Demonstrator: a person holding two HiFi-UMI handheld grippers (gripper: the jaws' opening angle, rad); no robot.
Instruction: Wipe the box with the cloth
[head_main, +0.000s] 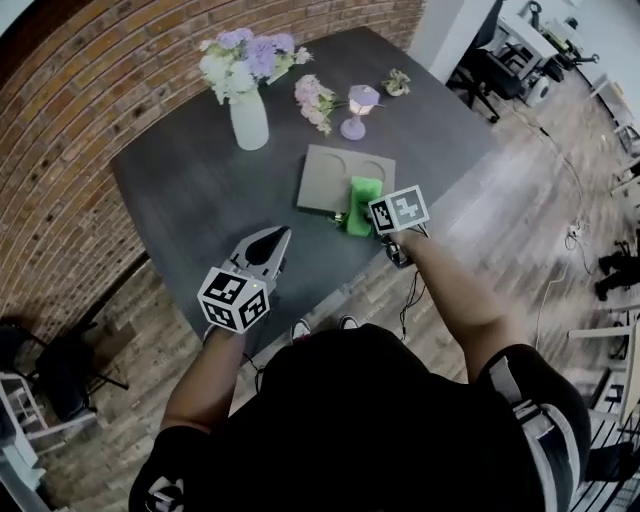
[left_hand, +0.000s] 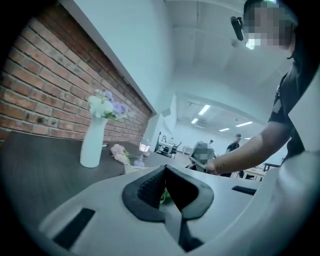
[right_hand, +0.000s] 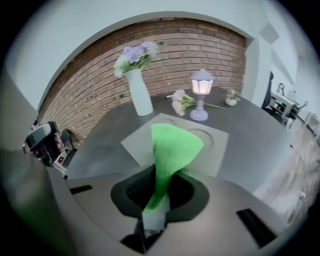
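Observation:
A flat grey box (head_main: 335, 175) with two round recesses lies on the dark table (head_main: 190, 190). A bright green cloth (head_main: 360, 200) drapes over the box's near right edge. My right gripper (head_main: 365, 218) is shut on the cloth, and its marker cube sits just behind. In the right gripper view the cloth (right_hand: 172, 145) rises from between the jaws of the right gripper (right_hand: 157, 192) and hangs over the box (right_hand: 217, 150). My left gripper (head_main: 274, 238) hovers over the table's near edge, left of the box, shut and holding nothing. The left gripper (left_hand: 165, 192) shows its pads meeting.
A white vase of flowers (head_main: 249, 118) stands at the back of the table. A pink bouquet (head_main: 314, 100), a small lit lamp (head_main: 357, 108) and a tiny plant (head_main: 396, 82) sit behind the box. Brick wall (head_main: 90, 80) at left, office chairs (head_main: 490, 70) at far right.

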